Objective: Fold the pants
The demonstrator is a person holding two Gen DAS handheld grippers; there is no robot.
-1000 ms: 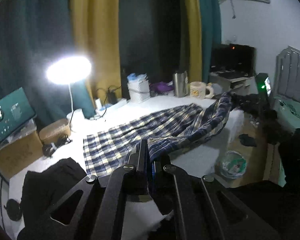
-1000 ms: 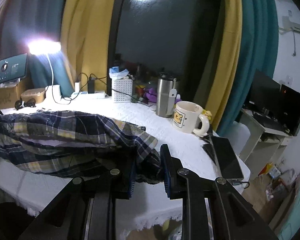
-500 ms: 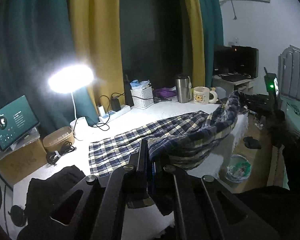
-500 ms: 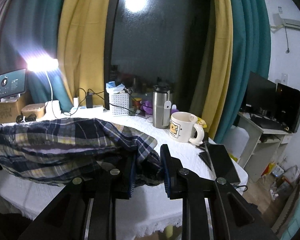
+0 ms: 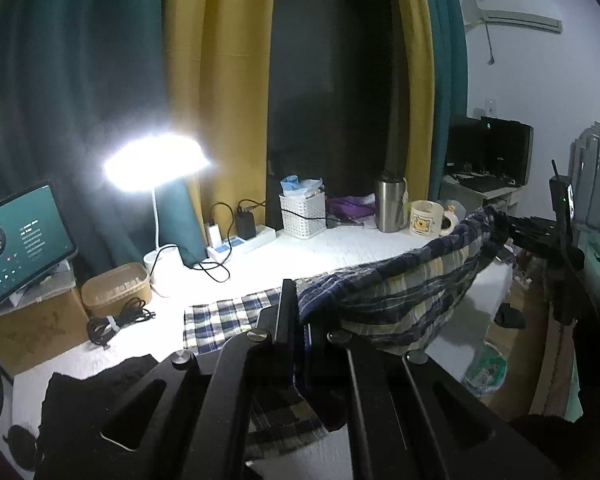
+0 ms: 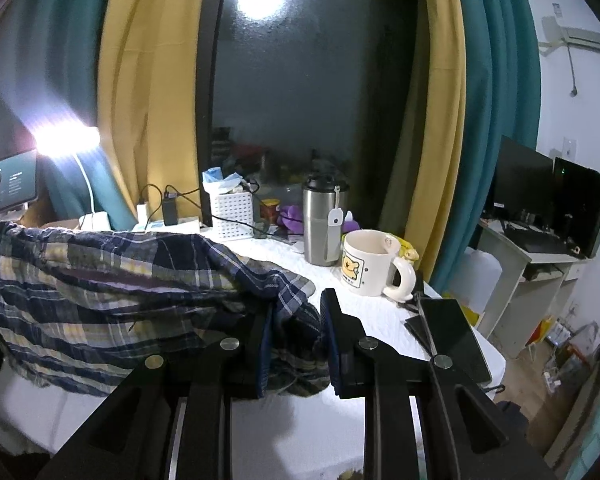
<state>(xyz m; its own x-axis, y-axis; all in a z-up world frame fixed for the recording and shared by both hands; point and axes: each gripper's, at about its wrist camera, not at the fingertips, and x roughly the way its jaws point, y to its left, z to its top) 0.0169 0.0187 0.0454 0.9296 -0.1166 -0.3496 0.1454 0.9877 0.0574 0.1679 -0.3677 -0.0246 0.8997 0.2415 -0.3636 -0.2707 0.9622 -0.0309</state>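
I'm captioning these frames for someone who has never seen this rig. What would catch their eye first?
First the glaring desk lamp at the back left of the white table. Then the plaid pants, lifted in a sagging span between the left gripper and the right gripper, both shut on the cloth. A cartoon mug stands beside a steel tumbler at the table's right end.

We see our right hand-held gripper (image 6: 296,322) clamped on a bunched fold of plaid pants (image 6: 100,284), lifted above the white worktop (image 6: 364,308). A cream mug (image 6: 366,262) and steel tumbler (image 6: 320,220) stand just beyond.
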